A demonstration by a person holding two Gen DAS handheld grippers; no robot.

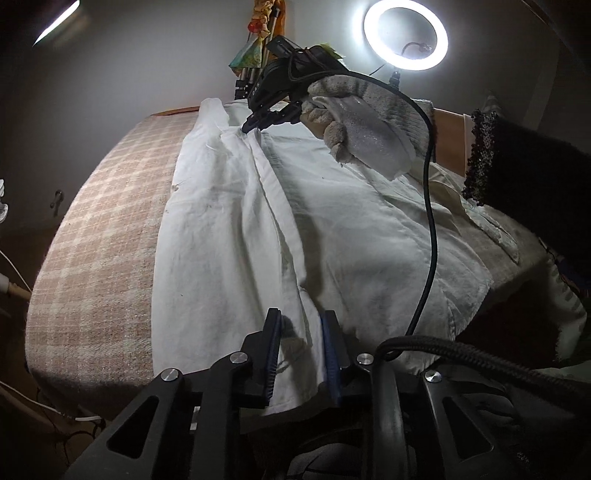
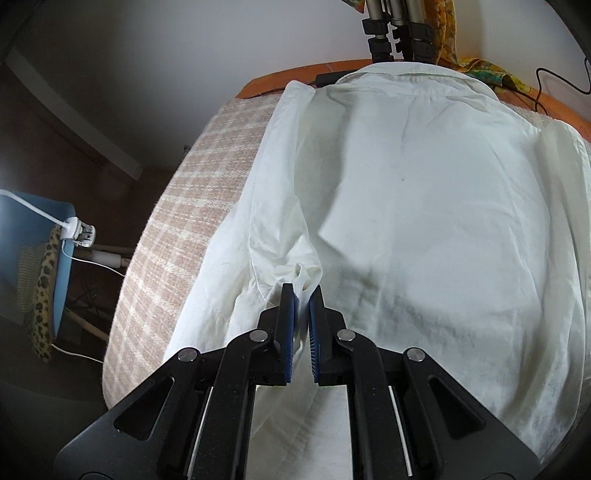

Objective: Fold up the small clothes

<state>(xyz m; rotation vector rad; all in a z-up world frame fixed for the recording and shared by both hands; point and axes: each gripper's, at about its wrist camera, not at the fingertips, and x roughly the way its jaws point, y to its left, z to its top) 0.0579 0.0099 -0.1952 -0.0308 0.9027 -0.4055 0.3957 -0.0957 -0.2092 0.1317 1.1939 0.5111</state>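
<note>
A white shirt (image 1: 229, 221) lies spread on a plaid-covered table (image 1: 99, 229), with one side folded over toward the middle. My left gripper (image 1: 301, 317) sits at the shirt's near hem, its jaws a little apart with the folded edge of cloth between them. My right gripper (image 1: 255, 123), held by a gloved hand, is at the far end of the same fold. In the right wrist view the right gripper (image 2: 302, 290) is shut on a bunched fold of the shirt (image 2: 424, 206) near the sleeve. The collar (image 2: 406, 79) lies at the far end.
A lit ring light (image 1: 405, 35) and tripod legs (image 2: 395, 29) stand past the table's far edge. A black cable (image 1: 430, 206) hangs across the shirt. A blue chair (image 2: 33, 251) with a charger stands to the left, below the table.
</note>
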